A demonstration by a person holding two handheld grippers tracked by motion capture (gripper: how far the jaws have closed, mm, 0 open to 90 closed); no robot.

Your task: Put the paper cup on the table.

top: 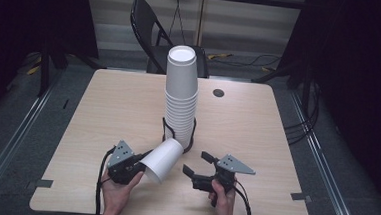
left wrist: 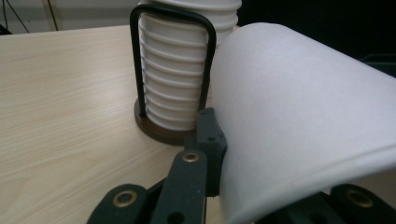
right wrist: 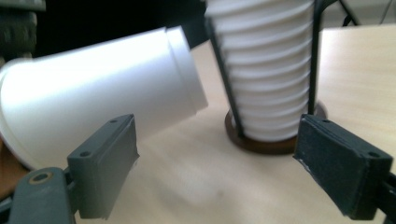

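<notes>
Wooden surface, dark room behind. One loose white cup tilted on its side, clamped at rim by left tongs, just beside one cup stack in black wire holder. Right tongs gaping, empty, level, pointing toward cup.

Left tool clamped on rim of white paper cup; cup lies tilted, base toward stack, open mouth toward table's near edge. Cup base just beside, perhaps touching, black wire holder. Holder carries tall stack of white paper cups, mid-table, leaning slightly. Right tool right of held cup, jaws apart, nothing between them, pointing left toward cup. Hand grips each tool from near edge. Light wood table; round grommet right of stack. Black folding chair behind table.
</notes>
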